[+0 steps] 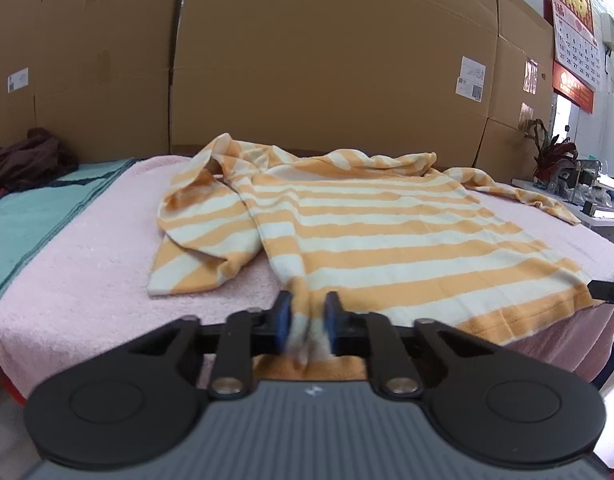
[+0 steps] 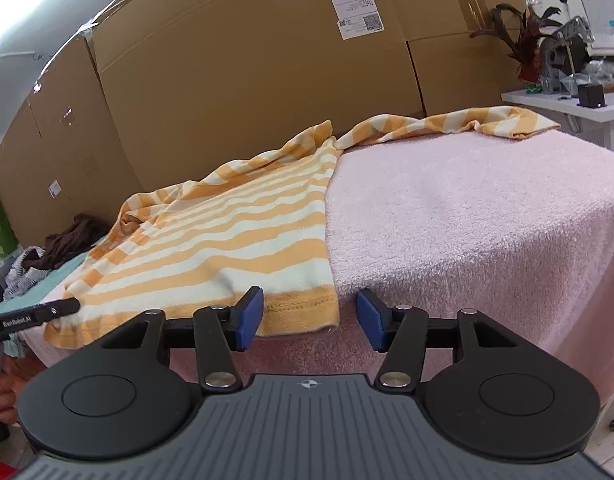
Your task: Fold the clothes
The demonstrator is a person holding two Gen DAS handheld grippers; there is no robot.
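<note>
Striped shirt (image 1: 387, 240) looks soft, light and limp; best taken by its hem corners. The left hand-held gripper (image 1: 308, 320) pinches the hem at six o'clock, seemingly bunched. The right hand-held gripper (image 2: 309, 317) stands spread around the other corner.

cardboard boxes (image 1: 327, 60), wall calendar (image 1: 575, 28), potted plant (image 2: 527, 44), white desk (image 2: 567, 106)

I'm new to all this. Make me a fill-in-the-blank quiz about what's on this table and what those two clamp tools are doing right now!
1. The striped shirt has stripes of white and ____.
2. It lies on a fluffy towel coloured ____.
3. The left gripper has its jaws ____ on the shirt's hem.
4. The right gripper has its jaws ____, with the hem's corner between them.

Missing words: orange; pink; shut; open
</note>
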